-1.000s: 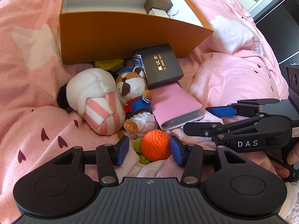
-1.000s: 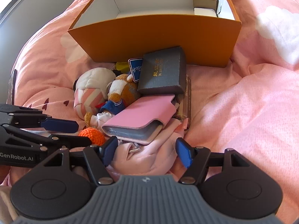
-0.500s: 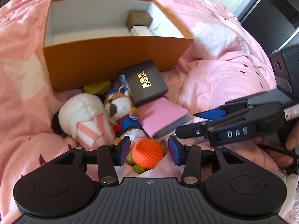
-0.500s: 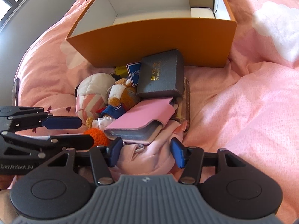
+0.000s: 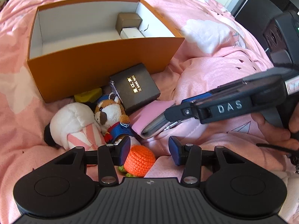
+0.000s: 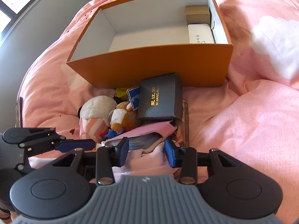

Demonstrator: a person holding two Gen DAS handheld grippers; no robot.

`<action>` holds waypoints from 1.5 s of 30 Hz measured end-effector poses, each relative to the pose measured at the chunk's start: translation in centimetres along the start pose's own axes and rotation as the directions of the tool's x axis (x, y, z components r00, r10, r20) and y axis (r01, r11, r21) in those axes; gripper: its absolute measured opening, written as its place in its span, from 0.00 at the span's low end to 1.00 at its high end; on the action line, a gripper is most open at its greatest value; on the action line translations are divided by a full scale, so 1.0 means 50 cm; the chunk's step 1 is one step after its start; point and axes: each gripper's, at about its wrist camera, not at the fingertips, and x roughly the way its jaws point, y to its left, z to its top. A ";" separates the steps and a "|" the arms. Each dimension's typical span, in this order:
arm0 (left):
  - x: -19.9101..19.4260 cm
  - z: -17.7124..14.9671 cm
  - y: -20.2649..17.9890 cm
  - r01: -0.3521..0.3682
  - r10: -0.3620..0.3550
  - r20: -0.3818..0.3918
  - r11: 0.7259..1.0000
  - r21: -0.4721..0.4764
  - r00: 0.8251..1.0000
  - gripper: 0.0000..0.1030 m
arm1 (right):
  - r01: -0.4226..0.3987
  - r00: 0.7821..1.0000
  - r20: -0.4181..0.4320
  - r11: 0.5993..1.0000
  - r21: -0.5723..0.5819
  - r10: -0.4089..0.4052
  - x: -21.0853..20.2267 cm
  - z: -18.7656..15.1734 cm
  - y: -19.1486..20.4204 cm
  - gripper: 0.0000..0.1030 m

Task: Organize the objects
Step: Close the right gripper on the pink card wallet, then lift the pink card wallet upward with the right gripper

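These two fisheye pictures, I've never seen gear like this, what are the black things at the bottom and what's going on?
Each picture comes from a camera mounted on a handheld two-finger gripper; a person holds one in each hand. The left gripper is open around a crocheted orange ball, its left blue pad at the ball. The right gripper is open at the end of a pink wallet. Everything lies on a pink bedspread: a white plush toy, a small plush dog and a dark gift box. Behind them stands an orange cardboard box holding two small boxes. Nothing is gripped yet.
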 end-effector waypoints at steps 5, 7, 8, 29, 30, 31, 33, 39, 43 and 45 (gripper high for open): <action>0.007 0.013 0.005 -0.029 0.029 -0.013 1.000 0.006 1.000 0.42 | -0.013 1.000 -0.018 0.999 0.042 0.014 -0.019 0.002 -0.024 0.44; 0.015 0.016 0.004 -0.031 0.032 -0.031 0.999 0.023 0.999 0.36 | -0.017 1.000 -0.013 0.998 0.061 0.018 -0.026 0.003 -0.033 0.44; 0.020 0.017 0.001 -0.039 0.040 -0.044 0.999 0.039 0.998 0.34 | -0.010 1.000 -0.005 0.998 0.062 0.010 -0.029 0.004 -0.033 0.43; 0.028 0.041 0.016 -0.012 0.012 0.000 0.994 0.105 1.000 0.27 | 0.074 0.996 -0.036 0.965 -0.253 -0.086 -0.014 0.030 0.001 0.38; 0.028 0.046 0.016 -0.023 0.022 0.009 0.995 0.101 1.000 0.26 | 0.083 0.995 -0.026 0.955 -0.286 -0.094 -0.016 0.032 0.007 0.38; 0.029 0.051 0.016 -0.048 0.047 0.017 0.994 0.096 0.999 0.23 | 0.094 0.994 -0.015 0.943 -0.320 -0.104 -0.017 0.033 0.013 0.38; 0.034 0.061 0.019 -0.084 0.082 0.031 0.993 0.089 0.996 0.16 | 0.116 0.992 0.003 0.919 -0.376 -0.124 -0.022 0.035 0.024 0.40; 0.057 0.074 0.035 -0.059 0.057 0.027 0.996 0.067 0.998 0.16 | 0.099 0.994 0.005 0.894 -0.438 -0.107 -0.012 0.041 0.034 0.48; 0.072 0.071 0.045 -0.034 0.034 0.017 0.998 0.056 0.999 0.18 | 0.097 0.995 0.032 0.868 -0.487 -0.093 0.028 0.048 0.037 0.48; 0.078 0.069 0.048 -0.049 0.047 0.026 0.997 0.058 0.999 0.24 | 0.084 0.996 0.024 0.866 -0.494 -0.083 0.052 0.055 0.029 0.47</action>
